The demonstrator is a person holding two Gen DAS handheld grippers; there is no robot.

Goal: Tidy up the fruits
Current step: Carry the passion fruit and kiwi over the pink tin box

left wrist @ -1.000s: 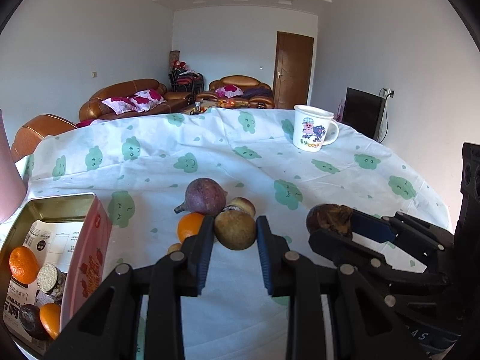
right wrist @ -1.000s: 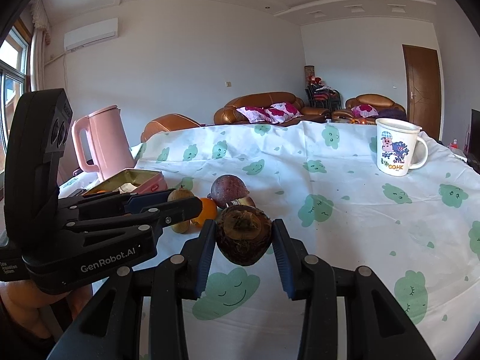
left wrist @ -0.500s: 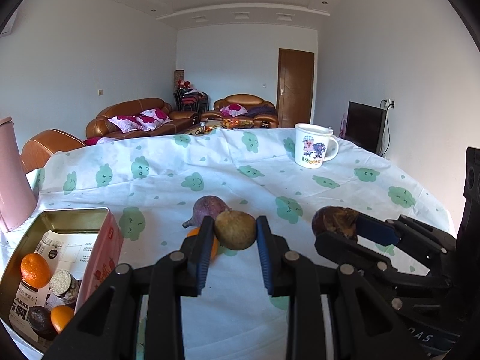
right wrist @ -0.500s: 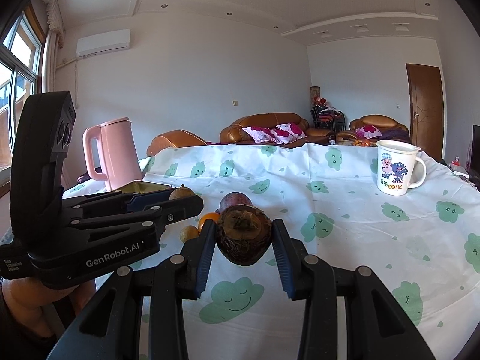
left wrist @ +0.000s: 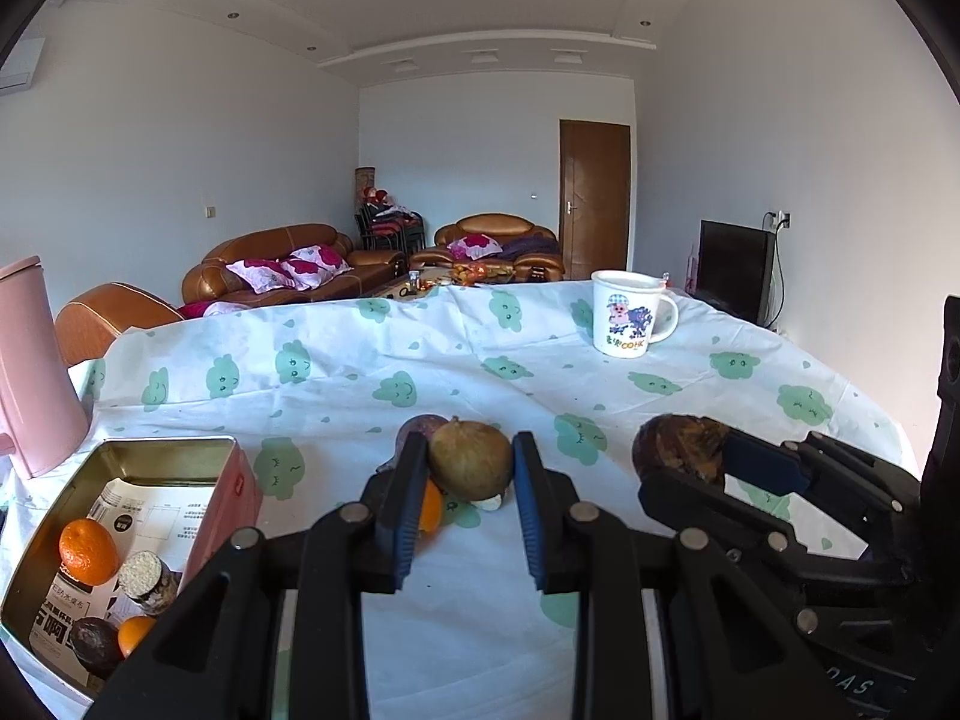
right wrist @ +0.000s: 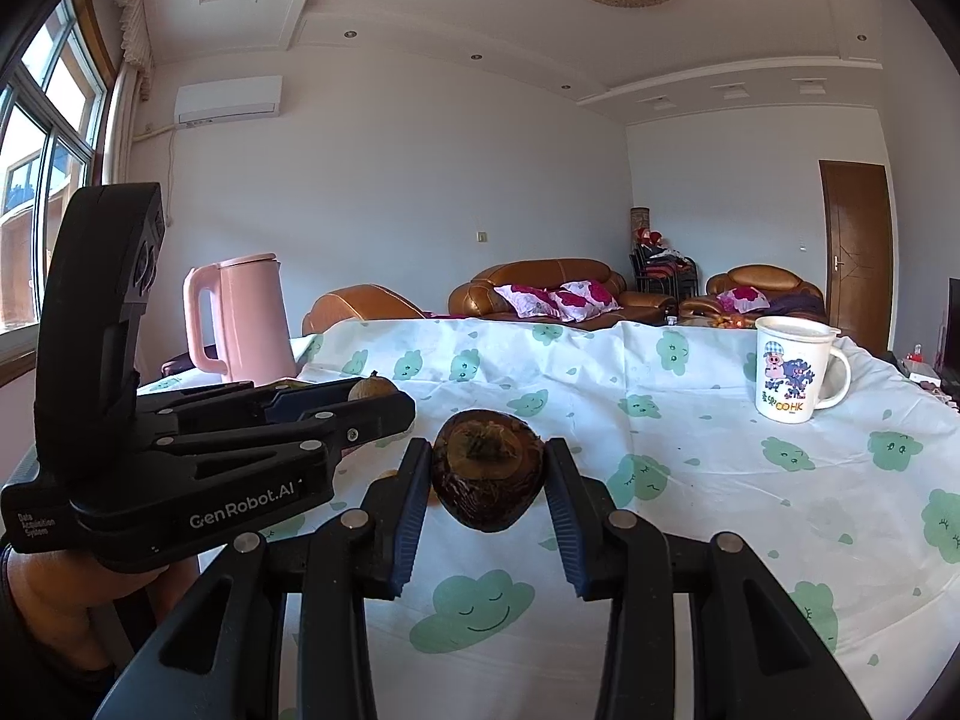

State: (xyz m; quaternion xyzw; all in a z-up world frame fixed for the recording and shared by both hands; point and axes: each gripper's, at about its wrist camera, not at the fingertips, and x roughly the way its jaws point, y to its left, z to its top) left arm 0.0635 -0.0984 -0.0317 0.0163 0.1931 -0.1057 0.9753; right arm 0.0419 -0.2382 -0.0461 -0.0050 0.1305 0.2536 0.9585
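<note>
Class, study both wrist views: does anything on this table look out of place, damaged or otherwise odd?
One thing: the tin for fruit also holds a small jar beside the oranges. The dark fruit in the right hand-held gripper looks wrinkled and dried. Nothing is spilled.

Both grippers raised side by side, each clamped on a fruit

The left gripper (left wrist: pixel 470 468) points forward and level, its blue-padded fingers (left wrist: pixel 403 510) pressed against both sides of a greenish-brown fruit (left wrist: pixel 471 466). The right gripper (right wrist: pixel 487 471) sits just to its right at much the same height, closed on a dark brown fruit (right wrist: pixel 487 468) held between its pads. The person's left hand (right wrist: pixel 66 594) shows under the left gripper's black body, wrapped around its handle.
</note>
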